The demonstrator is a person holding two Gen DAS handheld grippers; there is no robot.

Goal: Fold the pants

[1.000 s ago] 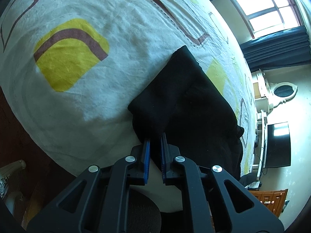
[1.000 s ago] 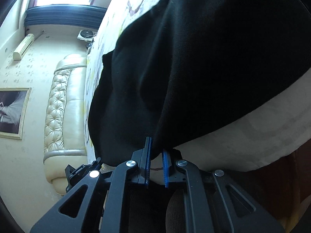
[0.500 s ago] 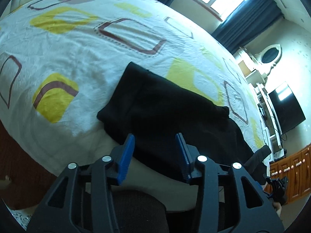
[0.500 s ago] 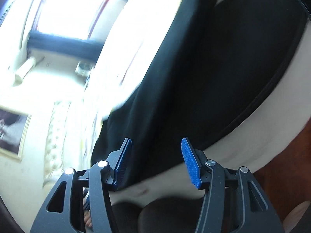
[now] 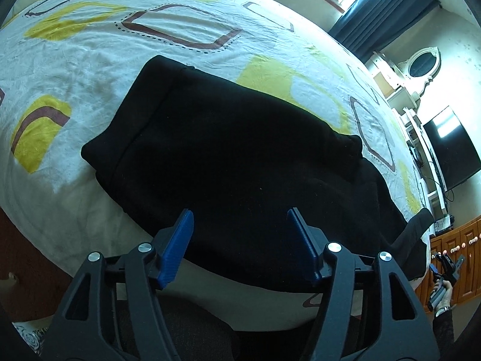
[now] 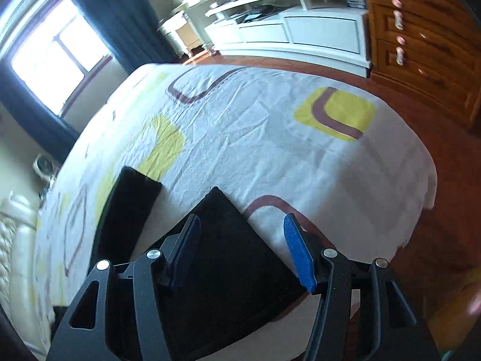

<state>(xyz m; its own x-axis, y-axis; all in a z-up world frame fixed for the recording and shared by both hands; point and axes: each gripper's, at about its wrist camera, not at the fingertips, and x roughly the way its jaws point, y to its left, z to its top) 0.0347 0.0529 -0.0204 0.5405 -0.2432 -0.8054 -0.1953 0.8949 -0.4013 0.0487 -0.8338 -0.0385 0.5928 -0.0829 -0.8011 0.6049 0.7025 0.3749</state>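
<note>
Both grippers — left gripper (image 5: 240, 240), right gripper (image 6: 242, 248) — have released the pants (image 5: 240, 156).

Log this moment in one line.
left tool: open, empty | right tool: open, empty | pants: folded on bed

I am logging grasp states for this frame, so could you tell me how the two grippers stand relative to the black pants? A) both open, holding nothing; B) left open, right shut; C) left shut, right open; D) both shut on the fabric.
A: the left gripper and right gripper both show blue pads spread wide, with the pants lying free on the bed.
</note>
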